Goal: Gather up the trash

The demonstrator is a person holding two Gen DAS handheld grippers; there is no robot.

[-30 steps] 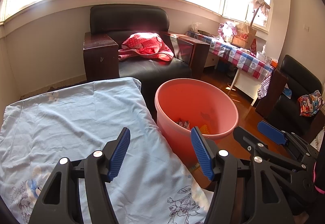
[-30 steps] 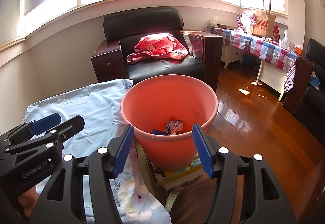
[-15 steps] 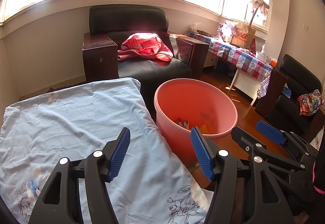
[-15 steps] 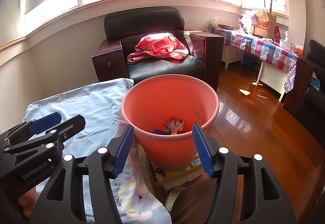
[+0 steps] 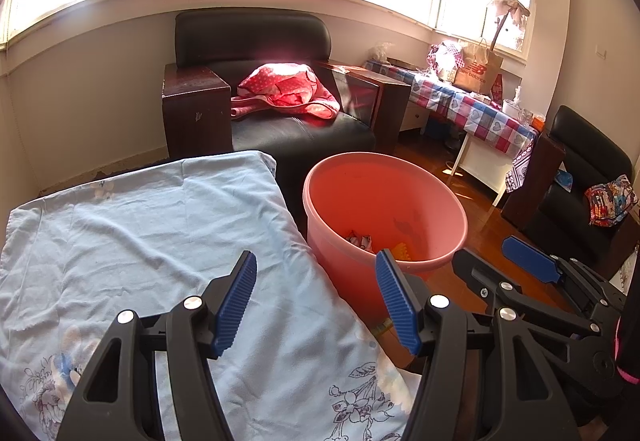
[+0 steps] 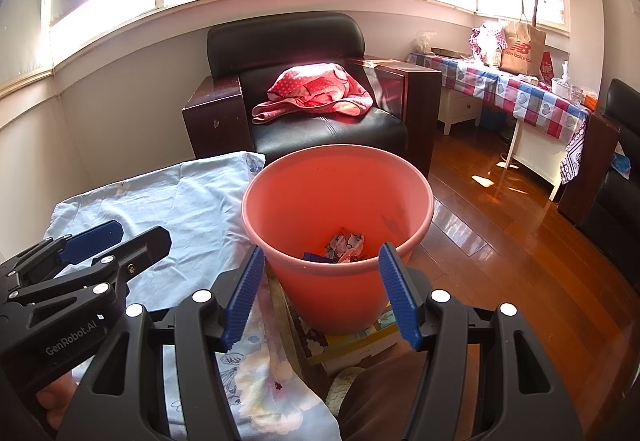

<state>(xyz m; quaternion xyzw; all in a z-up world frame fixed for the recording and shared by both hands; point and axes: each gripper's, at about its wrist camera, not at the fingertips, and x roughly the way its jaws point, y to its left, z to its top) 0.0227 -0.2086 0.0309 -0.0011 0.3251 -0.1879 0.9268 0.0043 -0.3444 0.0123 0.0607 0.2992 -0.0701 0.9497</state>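
A pink plastic bucket (image 5: 384, 209) (image 6: 338, 209) stands on the floor beside the table covered with a light blue cloth (image 5: 140, 241) (image 6: 168, 209). Crumpled trash (image 6: 346, 247) (image 5: 360, 241) lies in its bottom. My left gripper (image 5: 316, 301) is open and empty above the cloth's near right part; it also shows in the right wrist view (image 6: 120, 237). My right gripper (image 6: 320, 297) is open and empty just in front of the bucket; it also shows in the left wrist view (image 5: 504, 261).
A black armchair (image 5: 256, 89) with a red cloth (image 5: 286, 89) stands behind the bucket. A table with a checked cloth (image 5: 472, 109) and a second black chair (image 5: 580, 193) stand at the right. A box with papers (image 6: 356, 333) lies under the bucket.
Almost nothing: both views shift very slightly. Both grippers stay open and empty.
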